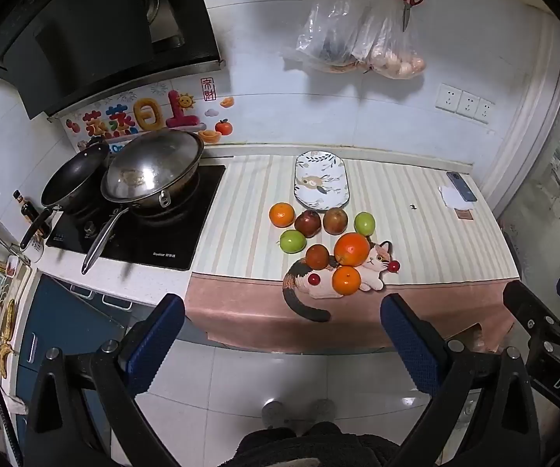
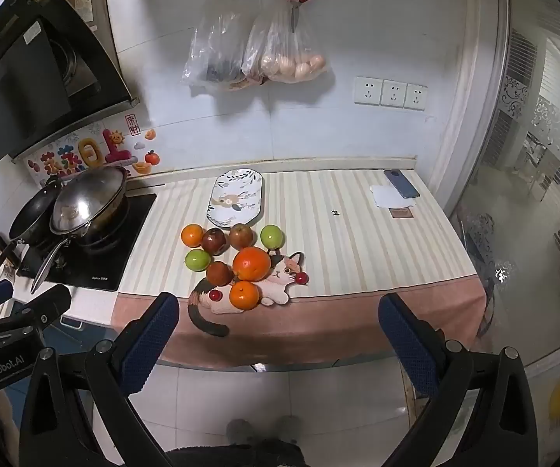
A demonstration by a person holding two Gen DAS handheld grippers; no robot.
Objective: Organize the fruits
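Starting with the nearest orange (image 2: 244, 294) makes sense, I judge: it sits on the cat-shaped mat (image 2: 276, 286) at the worktop's (image 2: 357, 233) front edge, touching the big orange (image 2: 252, 264). Both the left hand-held gripper (image 1: 282, 323) and right hand-held gripper (image 2: 278, 321) hang spread and empty short of the worktop, so come down squarely over one fruit without nudging its neighbours, then carry it to the empty oval plate (image 2: 236, 198) behind.

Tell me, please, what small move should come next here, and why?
Probably bring the right gripper forward over the near orange to pick it up. Both grippers are open and empty, short of the counter edge; the plate behind the fruit is bare, and that orange lies nearest, on the cat mat, with open space on its near side.
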